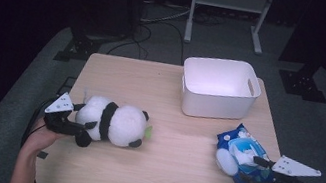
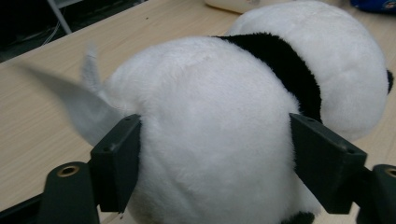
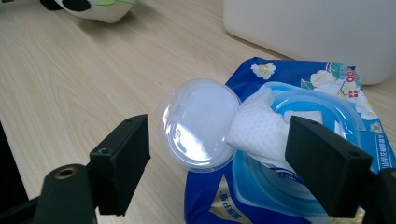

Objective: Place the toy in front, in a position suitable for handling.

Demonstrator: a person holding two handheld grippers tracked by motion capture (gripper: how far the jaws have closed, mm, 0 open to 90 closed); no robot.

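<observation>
At the table's left, your left gripper [image 1: 74,125] has its jaws around the rump of the toy panda [image 2: 210,126], pressing into the fur. Grip deep and even so the soft body cannot slip. The white bin [image 1: 219,87] stands behind, toward the right. Your right gripper [image 3: 217,163] is spread wide over the wipes pack [image 3: 299,140], flap open.
</observation>
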